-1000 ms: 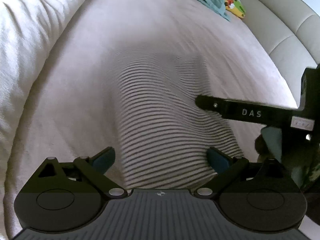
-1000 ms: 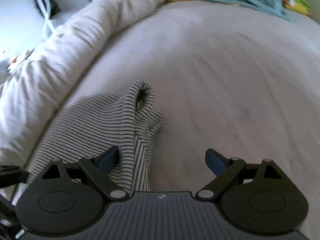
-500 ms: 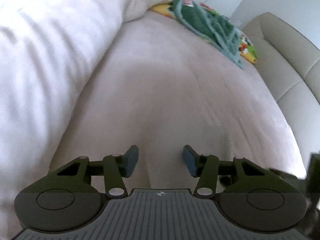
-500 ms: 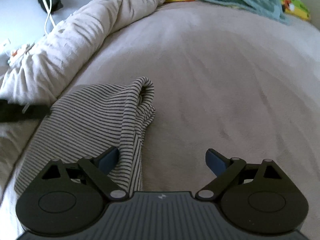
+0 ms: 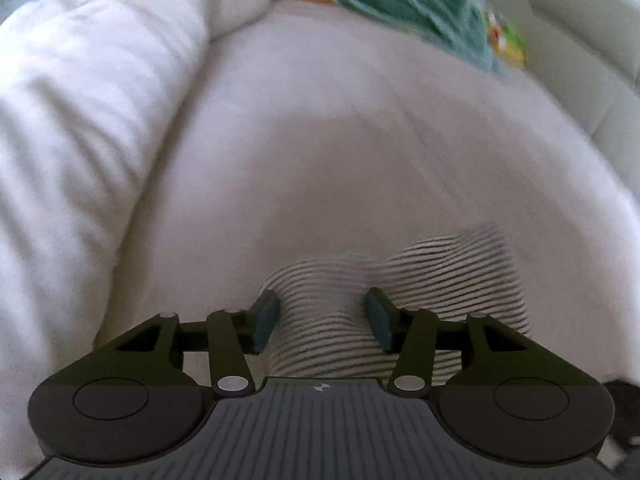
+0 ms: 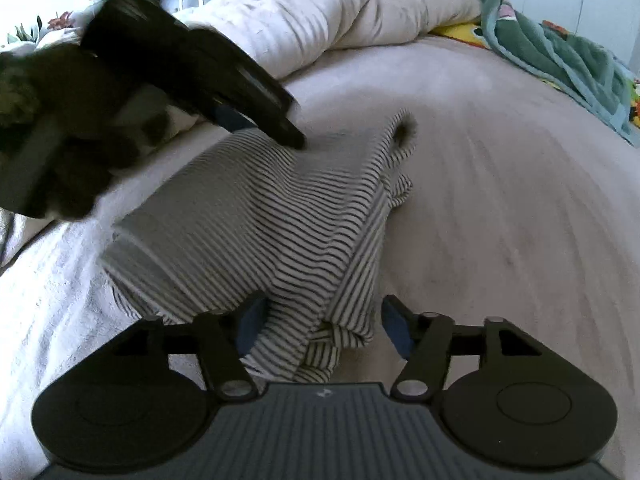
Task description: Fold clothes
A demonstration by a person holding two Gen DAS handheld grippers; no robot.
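A grey-and-white striped garment lies rumpled on the pinkish bed sheet, one sleeve opening pointing toward the far side. My right gripper is half open, with a bunched fold of the garment between its blue pads, which do not visibly pinch it. In the left wrist view the garment runs between the fingers of my left gripper, also half open. The right wrist view shows the left gripper, held by a gloved hand, over the garment's far-left part, where the fabric rises toward it.
A thick white duvet is heaped along the left side of the bed. A green blanket and a yellow printed cloth lie at the far end. A pale padded headboard borders the right side.
The left gripper has swung from bare sheet back over the striped garment, its jaws narrower than a second ago. The right jaws have narrowed around a fold. The garment's left part now bulges upward.
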